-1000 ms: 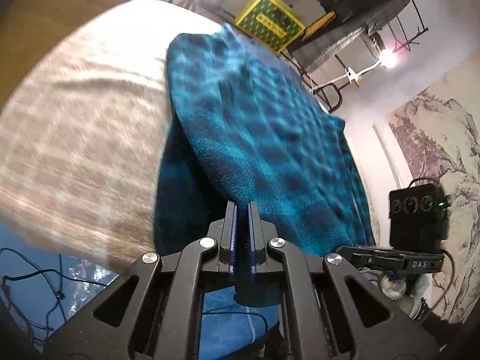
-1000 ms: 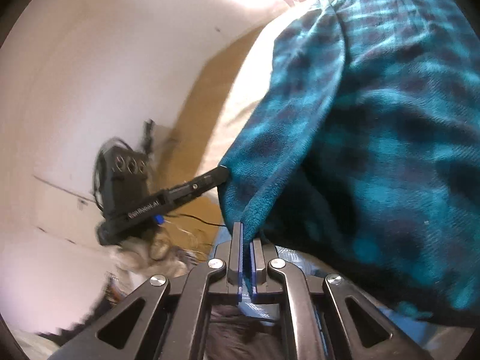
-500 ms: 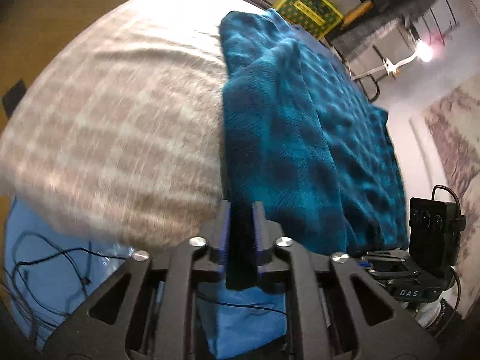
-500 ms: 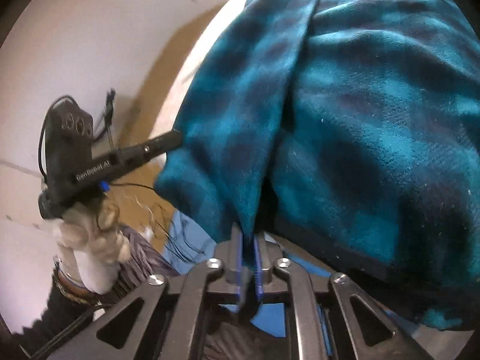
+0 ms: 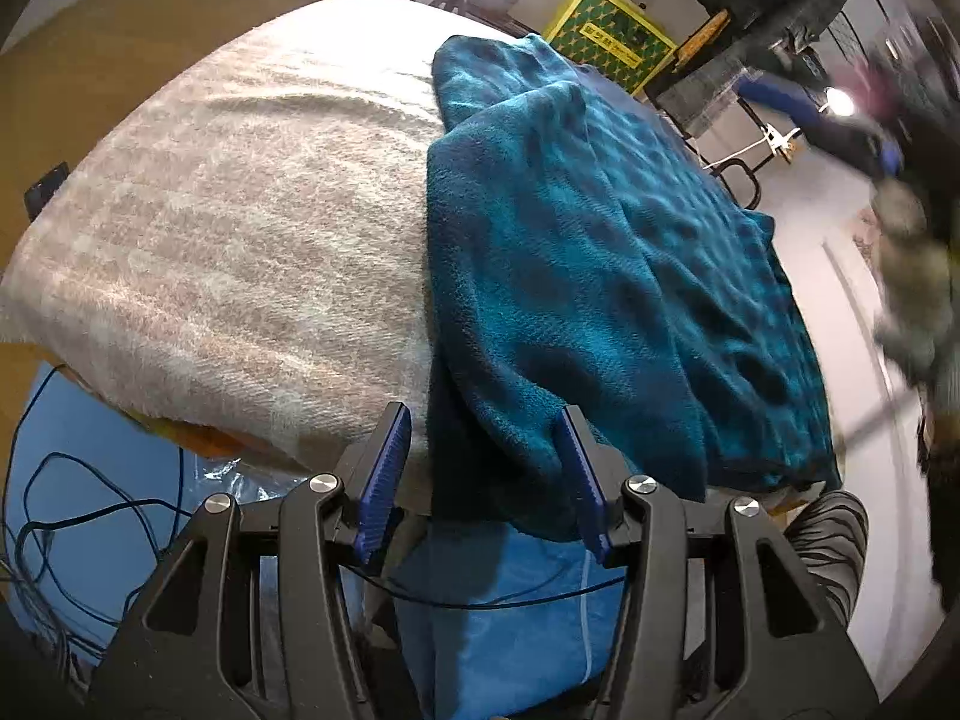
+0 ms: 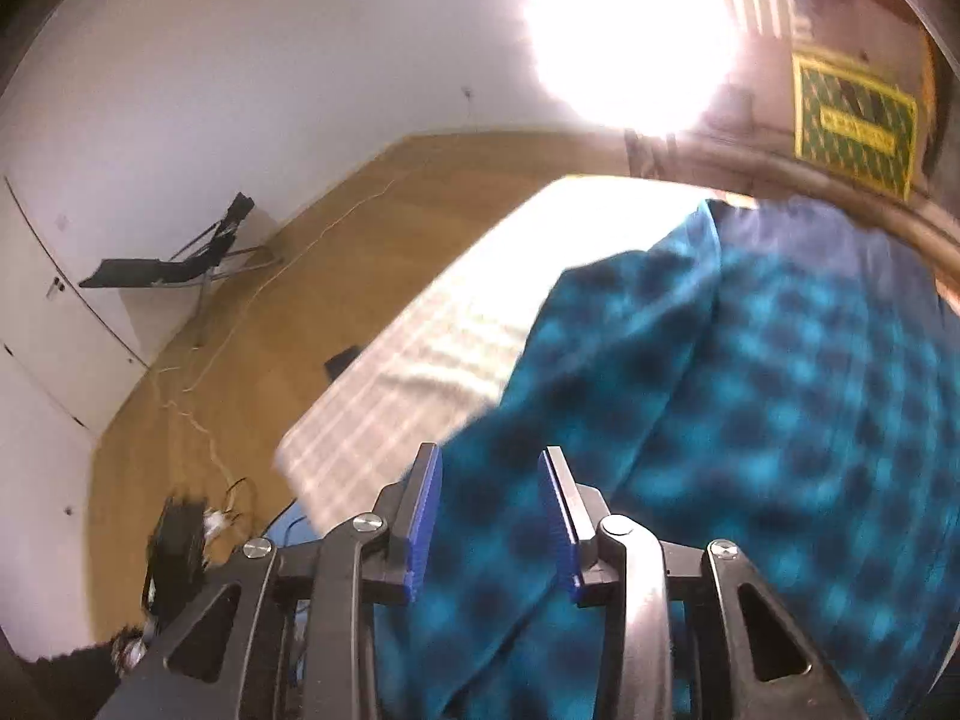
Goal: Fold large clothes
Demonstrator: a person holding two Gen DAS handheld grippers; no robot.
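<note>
Teal checked garment [image 5: 600,252] laid doubled over on right side of grey blanket [image 5: 240,228], near edge overhanging. Left gripper [image 5: 483,474] and right gripper [image 6: 489,516] both spread wide, gripping nothing, apparently to let fold settle.

Black angular linkage frames with silver screws, blue ribbed fingers [image 5: 384,474], striped sleeve [image 5: 837,546].
</note>
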